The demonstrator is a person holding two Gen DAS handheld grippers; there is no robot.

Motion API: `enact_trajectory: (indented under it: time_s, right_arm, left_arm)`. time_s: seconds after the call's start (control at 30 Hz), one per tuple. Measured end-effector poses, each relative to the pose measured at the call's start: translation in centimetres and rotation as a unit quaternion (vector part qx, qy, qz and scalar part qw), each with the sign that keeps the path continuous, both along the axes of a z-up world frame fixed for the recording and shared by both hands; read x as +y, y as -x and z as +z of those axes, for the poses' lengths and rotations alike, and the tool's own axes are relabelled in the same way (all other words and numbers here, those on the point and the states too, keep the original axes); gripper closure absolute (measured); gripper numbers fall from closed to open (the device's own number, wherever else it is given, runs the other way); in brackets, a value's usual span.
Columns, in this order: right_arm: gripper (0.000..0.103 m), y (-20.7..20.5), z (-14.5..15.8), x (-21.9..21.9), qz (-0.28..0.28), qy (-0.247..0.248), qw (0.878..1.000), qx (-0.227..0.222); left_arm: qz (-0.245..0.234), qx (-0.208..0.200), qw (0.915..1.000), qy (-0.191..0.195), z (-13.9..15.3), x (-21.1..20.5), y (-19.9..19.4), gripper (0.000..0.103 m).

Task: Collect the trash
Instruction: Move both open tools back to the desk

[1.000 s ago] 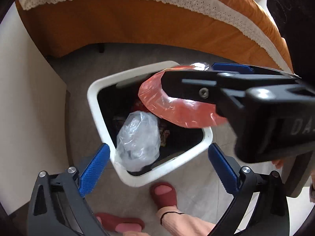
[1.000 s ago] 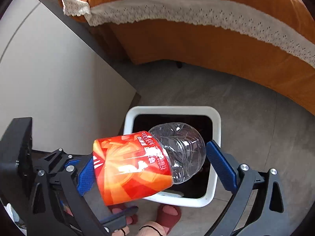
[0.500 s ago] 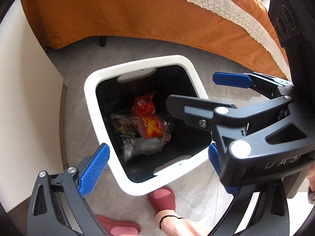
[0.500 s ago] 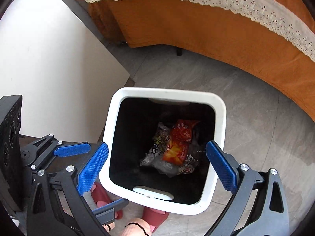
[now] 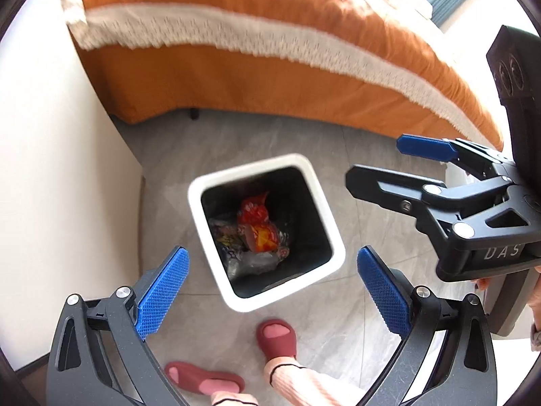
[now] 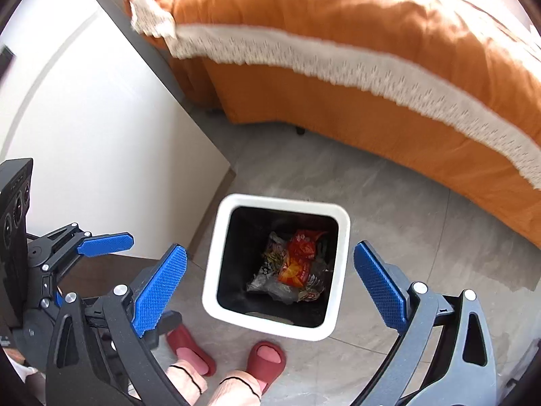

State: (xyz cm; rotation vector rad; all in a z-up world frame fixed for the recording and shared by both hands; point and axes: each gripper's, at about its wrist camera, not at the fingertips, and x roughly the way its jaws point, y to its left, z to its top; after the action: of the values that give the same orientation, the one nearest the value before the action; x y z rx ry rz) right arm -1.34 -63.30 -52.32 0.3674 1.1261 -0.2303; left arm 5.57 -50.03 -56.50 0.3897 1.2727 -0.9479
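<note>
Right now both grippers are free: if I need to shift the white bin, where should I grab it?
Judging by its shape, take the white bin by its top rim, coming straight down with one finger inside and one outside the wall. The body looks too wide for the open right gripper to span. The near wall's cutout handle is closest. The left gripper is open too.

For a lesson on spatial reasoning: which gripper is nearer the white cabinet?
Left. The left gripper hangs on the cabinet side of the bin. The right gripper is on the bin's other side, farther from the cabinet.
</note>
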Motion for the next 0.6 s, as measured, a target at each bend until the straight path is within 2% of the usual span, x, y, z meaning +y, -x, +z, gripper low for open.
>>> enact_trajectory:
  time_s: [0.1,0.27,0.37,0.47,0.6]
  right_arm:
    - [0.004,0.7,3.6,1.1,-0.001,0.016,1.000,-0.015]
    - [0.004,2.0,9.5,2.9,-0.013,0.005,0.999,-0.049]
    - [0.004,2.4,13.0,4.2,-0.013,0.009,0.998,-0.067]
    - [0.004,2.5,17.2,5.7,-0.005,0.001,0.995,-0.098]
    - [0.004,2.1,22.9,7.6,0.025,0.025,0.989,-0.141]
  left_arm:
    - [0.005,-0.018,0.9998,0.006,3.8,0.8,0.4,0.005]
    - [0.016,-0.040,0.9990,0.011,8.7,2.3,1.1,0.005]
    - [0.027,-0.057,0.9978,0.022,12.7,3.3,1.6,0.005]
    - [0.042,-0.079,0.9951,0.041,17.1,4.1,1.8,0.005]
    - [0.065,-0.118,0.9892,0.058,22.6,5.4,1.9,0.005]
